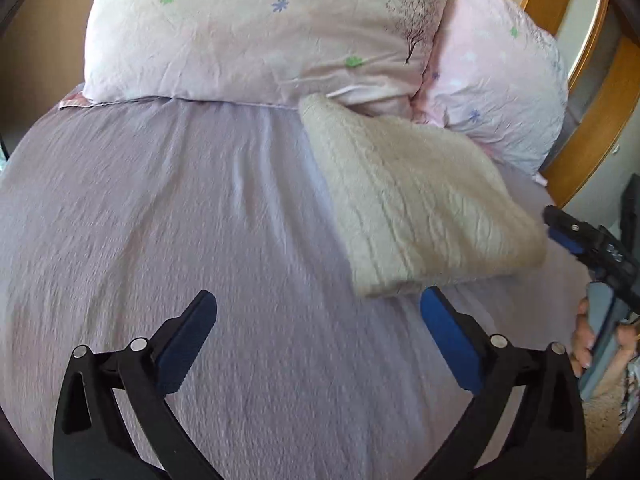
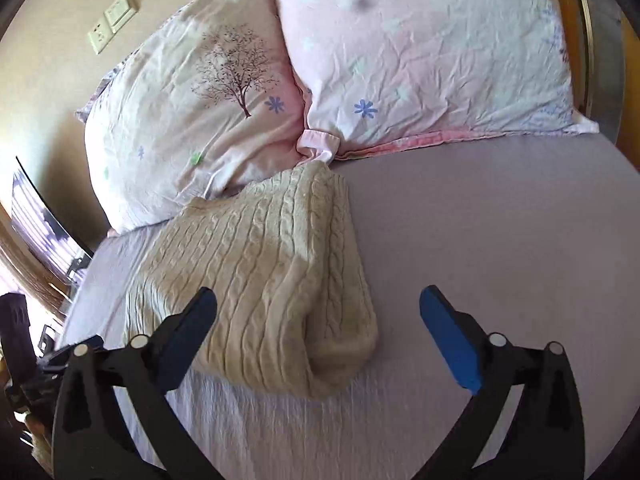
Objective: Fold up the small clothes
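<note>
Where the folded cream sweater (image 2: 264, 280) lies on the bed (image 2: 480, 240), its far tip hides under pillows (image 2: 192, 120) at 12 o'clock. Left tongs (image 1: 318, 312) and right tongs (image 2: 318, 312) both gape wide, holding nothing.

cream cable-knit sweater (image 2: 256, 280), lilac sheet (image 1: 200, 220), pale pink pillows (image 2: 420, 52) (blue and green flowers, a dark tree print), blue gripper pads (image 2: 448, 340)

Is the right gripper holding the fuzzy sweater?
No, the right gripper is open and empty above the sweater.
</note>
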